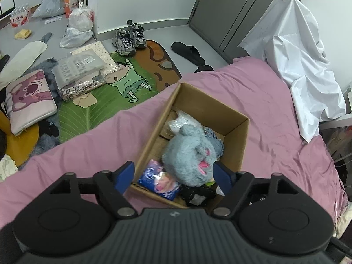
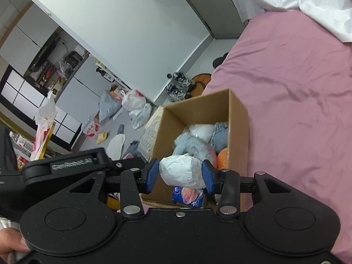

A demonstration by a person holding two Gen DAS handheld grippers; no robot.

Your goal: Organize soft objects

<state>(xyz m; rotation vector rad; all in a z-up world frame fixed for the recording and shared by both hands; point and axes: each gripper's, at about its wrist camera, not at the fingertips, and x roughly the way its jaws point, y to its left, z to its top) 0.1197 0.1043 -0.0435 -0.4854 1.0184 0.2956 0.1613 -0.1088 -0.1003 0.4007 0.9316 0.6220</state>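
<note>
Pink bed carries the cardboard box, half full: grey plush on top. Right gripper clamped on white wrapped bundle, above box's near end. Left gripper spread, empty. Best lowered into the free corner before release.

Cardboard box on pink bed — holding grey plush, blue packet.

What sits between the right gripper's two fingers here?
A crumpled white bundle, pinched by the right gripper just above the cardboard box; the right wrist view shows it.
</note>
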